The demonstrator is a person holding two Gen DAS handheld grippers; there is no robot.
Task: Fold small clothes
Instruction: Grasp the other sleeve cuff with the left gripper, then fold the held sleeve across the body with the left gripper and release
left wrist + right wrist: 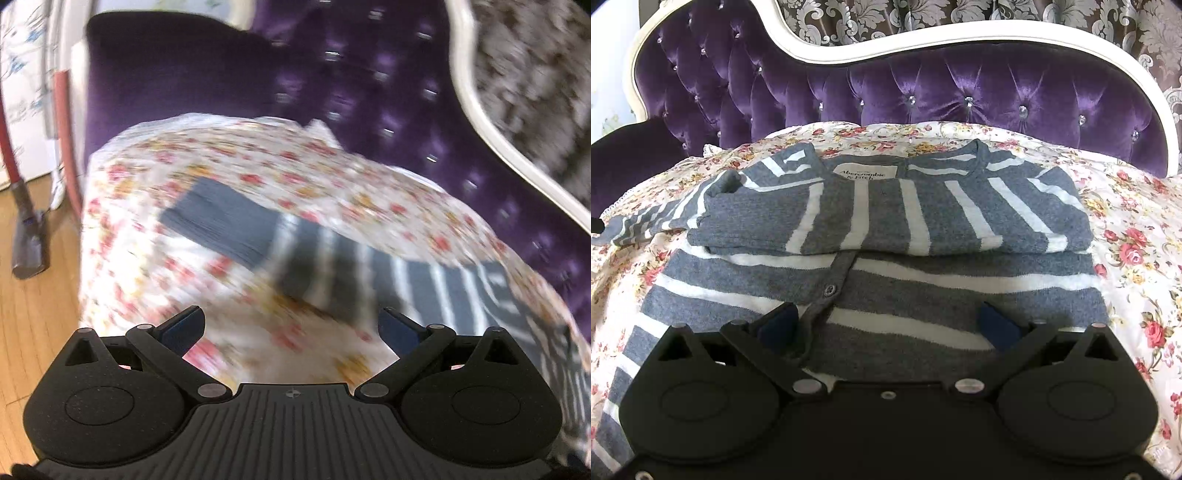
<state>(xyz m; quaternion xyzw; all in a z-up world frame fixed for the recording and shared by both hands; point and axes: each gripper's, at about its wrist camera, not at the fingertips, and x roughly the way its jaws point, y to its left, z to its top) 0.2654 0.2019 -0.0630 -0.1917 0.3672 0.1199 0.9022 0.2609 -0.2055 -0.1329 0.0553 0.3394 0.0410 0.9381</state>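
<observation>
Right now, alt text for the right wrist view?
A grey and white striped cardigan lies on a floral bedspread, its sleeves folded across the chest. The open right gripper hovers over the button placket near the hem, holding nothing. A purple tufted headboard stands behind.
</observation>
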